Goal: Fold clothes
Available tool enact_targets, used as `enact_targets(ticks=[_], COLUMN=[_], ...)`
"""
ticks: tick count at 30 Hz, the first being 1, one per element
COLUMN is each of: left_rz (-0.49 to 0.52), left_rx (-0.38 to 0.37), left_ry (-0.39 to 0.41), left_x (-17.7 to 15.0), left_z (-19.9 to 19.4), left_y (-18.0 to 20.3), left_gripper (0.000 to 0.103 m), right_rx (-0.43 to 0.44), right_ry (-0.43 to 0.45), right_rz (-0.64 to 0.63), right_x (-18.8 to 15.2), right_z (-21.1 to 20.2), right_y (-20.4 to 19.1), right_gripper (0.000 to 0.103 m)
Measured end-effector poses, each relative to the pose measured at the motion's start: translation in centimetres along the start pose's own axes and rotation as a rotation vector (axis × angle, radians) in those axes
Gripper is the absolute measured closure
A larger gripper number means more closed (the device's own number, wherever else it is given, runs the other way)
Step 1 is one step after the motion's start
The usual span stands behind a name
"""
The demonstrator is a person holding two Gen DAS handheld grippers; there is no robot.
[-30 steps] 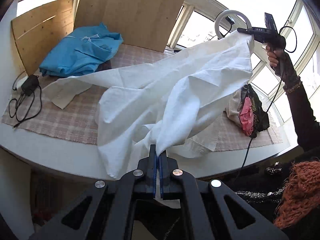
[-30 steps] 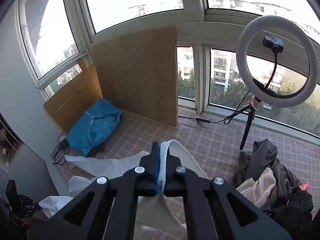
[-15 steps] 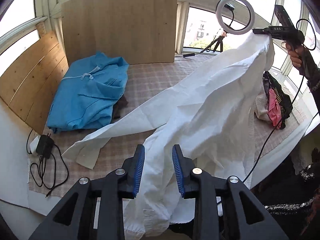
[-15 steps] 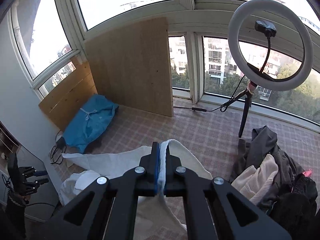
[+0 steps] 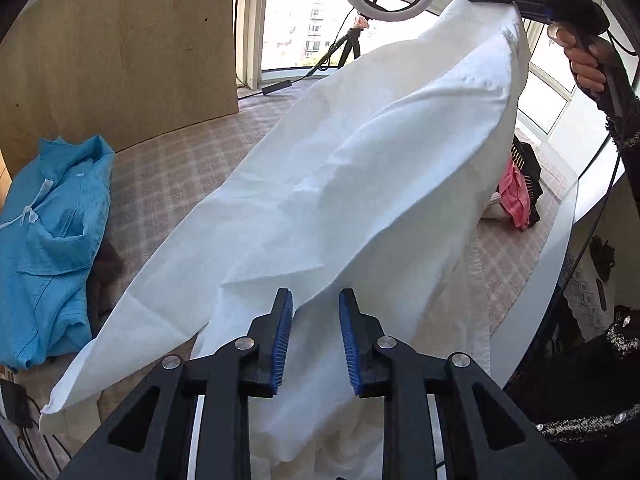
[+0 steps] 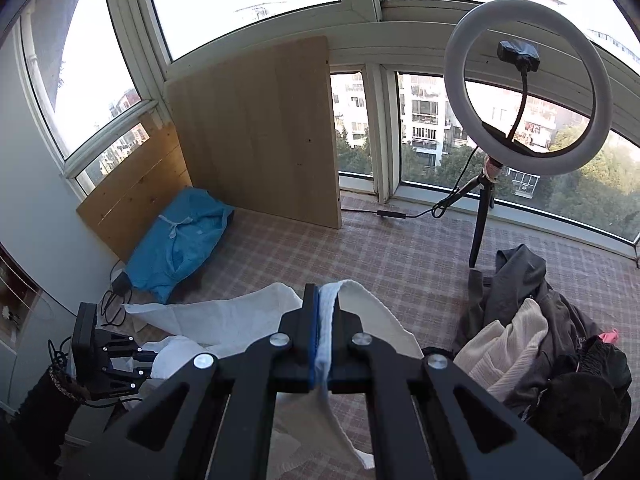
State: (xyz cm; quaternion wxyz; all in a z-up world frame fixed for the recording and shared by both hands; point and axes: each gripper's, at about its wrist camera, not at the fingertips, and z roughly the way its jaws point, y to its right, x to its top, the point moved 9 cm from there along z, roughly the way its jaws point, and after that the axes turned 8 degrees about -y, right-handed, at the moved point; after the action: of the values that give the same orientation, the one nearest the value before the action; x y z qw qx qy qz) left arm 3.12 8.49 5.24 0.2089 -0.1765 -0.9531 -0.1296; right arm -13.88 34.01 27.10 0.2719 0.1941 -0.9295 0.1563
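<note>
Above the checked cloth (image 5: 168,160), white garment (image 5: 360,168) hangs crumpled from right claw (image 6: 324,308).

White garment (image 5: 360,168) hides much of the checked cloth (image 5: 168,168) and the clothes pile (image 5: 520,192); its lower hem runs off bottom edge. Ring light (image 5: 384,8) cropped at top. Dark item under blue garment (image 5: 52,216) unidentifiable.

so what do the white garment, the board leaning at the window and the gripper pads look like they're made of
White garment: a thin woven cloth, probably cotton, matte; it creases finely and light shows through it. Board: pale wood or wood-look laminate, smooth, with faint vertical grain. Pads of the left gripper: blue and finely ribbed, likely rubber or soft plastic, though the look leaves that open.
</note>
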Motion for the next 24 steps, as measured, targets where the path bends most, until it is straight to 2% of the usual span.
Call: enact_targets(ticks=[4,7,9,11,14,16,19,24], left_rz=[-0.043,-0.063,-0.076,-0.123,-0.146,-0.107,-0.026,0.123], left_rx=[-0.051,-0.05,-0.012,0.032,0.12,0.19,0.259,0.252], left_ry=[0.052,0.089,0.121,0.159,0.198,0.184,0.101,-0.054], left_x=[-1.3,-3.2,-4.5,-5.2,-5.0,-4.0,-0.9,6.0], left_z=[-2.3,-5.3,-8.1,-11.4,-15.9,-17.5,-16.0,-6.7], left_y=[1.8,3.4,4.4,4.5,4.2,3.5,1.7,-0.7], left_gripper=[0.103,0.103,0.103,0.103,0.103,0.103,0.103,0.103], right_rx=[-0.021,-0.024,-0.021,0.025,0.054,0.054,0.047,-0.052], right_ry=[-0.001,0.0,-0.002,-0.012,0.004,0.03,0.087,0.153], right_rz=[0.001,0.017,0.036,0.061,0.048,0.036,0.05,0.101], right_x=[-0.6,-1.8,-3.2,-5.1,-8.0,-9.3,-10.2,-11.8], right_z=[0.5,0.9,1.3,1.8,1.8,1.2,-0.8,-4.4], right_y=[1.2,2.4,3.0,2.9,1.4,0.4,0.4,2.7], right_gripper=[0.1,0.1,0.1,0.1,0.1,0.1,0.1,0.1])
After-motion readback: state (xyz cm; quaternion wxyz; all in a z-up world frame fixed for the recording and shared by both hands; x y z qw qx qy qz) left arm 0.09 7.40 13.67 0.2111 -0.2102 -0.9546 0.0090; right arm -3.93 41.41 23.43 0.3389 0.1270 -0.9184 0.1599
